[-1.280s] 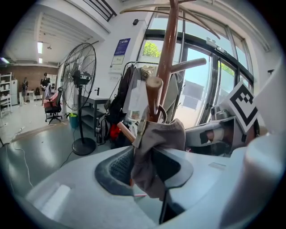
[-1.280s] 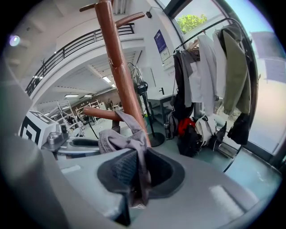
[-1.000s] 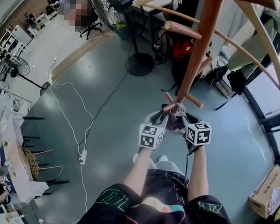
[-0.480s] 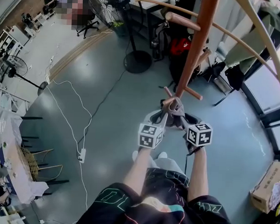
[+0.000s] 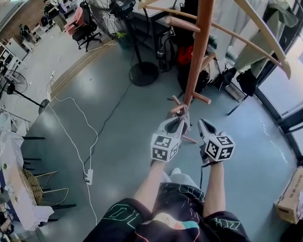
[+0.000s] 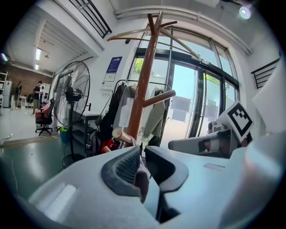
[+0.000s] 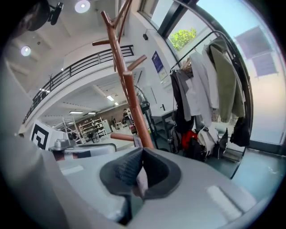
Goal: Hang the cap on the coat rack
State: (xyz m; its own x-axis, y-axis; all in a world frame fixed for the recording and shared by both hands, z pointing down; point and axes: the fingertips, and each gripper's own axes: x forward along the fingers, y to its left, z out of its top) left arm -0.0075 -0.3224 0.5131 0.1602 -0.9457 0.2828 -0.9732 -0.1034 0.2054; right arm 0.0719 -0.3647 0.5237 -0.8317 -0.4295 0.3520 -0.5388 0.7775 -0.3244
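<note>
The wooden coat rack rises just ahead of me, with short pegs low on its pole. My left gripper points at one low peg. Its jaws are closing to a narrow gap, and nothing shows between them. Beside that peg hangs a small grey thing, mostly hidden by the jaws; I cannot tell whether it is the cap. My right gripper is a hand's width to the right, shut and holding nothing, with the pole behind it.
A standing fan and several bags stand behind the rack. A white cable ends in a power strip on the floor at left. A cardboard box sits at the right edge. Clothes hang on a rail.
Both grippers have come back a little from the low pegs and moved apart, the right one going right. The dark shape between them is gone from there.
</note>
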